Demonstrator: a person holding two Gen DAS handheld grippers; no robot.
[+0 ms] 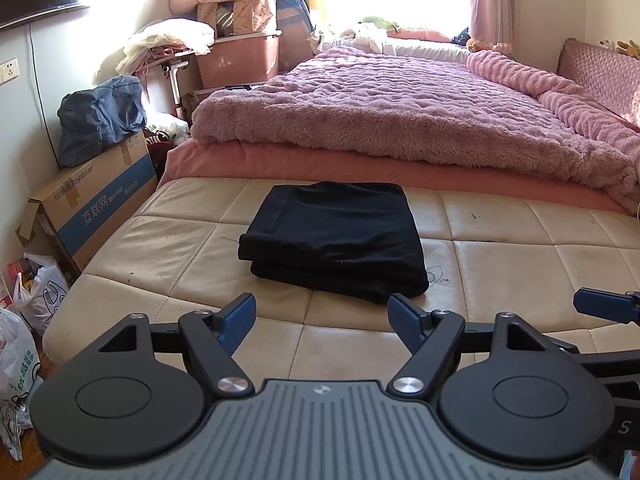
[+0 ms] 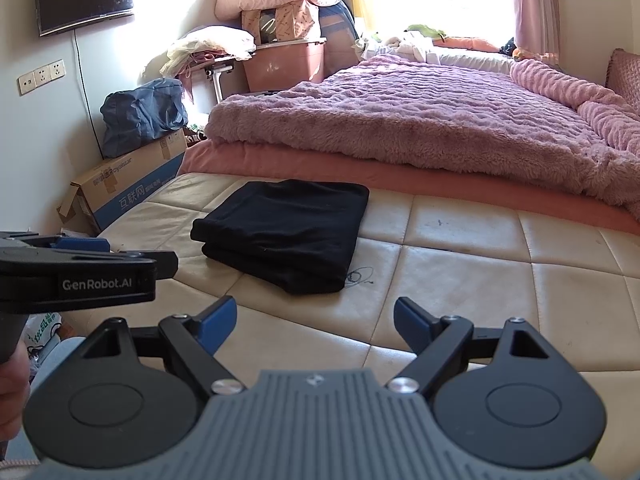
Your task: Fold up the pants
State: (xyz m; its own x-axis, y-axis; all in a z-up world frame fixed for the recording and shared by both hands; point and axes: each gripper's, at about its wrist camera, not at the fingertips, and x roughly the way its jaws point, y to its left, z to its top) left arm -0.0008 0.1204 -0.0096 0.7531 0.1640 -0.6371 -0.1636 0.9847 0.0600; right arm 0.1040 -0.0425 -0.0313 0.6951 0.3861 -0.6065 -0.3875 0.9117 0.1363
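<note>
Black pants (image 1: pixel 336 236) lie folded in a compact stack on the cream leather bench (image 1: pixel 520 240). My left gripper (image 1: pixel 322 320) is open and empty, hovering just short of the stack's near edge. My right gripper (image 2: pixel 316 320) is open and empty, near the bench's front, with the pants (image 2: pixel 284 232) ahead and to the left on the bench (image 2: pixel 480 264). A blue fingertip of the right gripper shows at the right edge of the left wrist view (image 1: pixel 600 305). The left gripper's body shows at the left of the right wrist view (image 2: pixel 80 272).
A bed with a fluffy pink-purple blanket (image 1: pixel 400 112) rises behind the bench. A cardboard box (image 1: pixel 96 204) with a blue bag (image 1: pixel 100 116) stands left of the bench. Plastic bags (image 1: pixel 24 320) lie on the floor. Bins and bedding (image 1: pixel 236 40) pile at the back.
</note>
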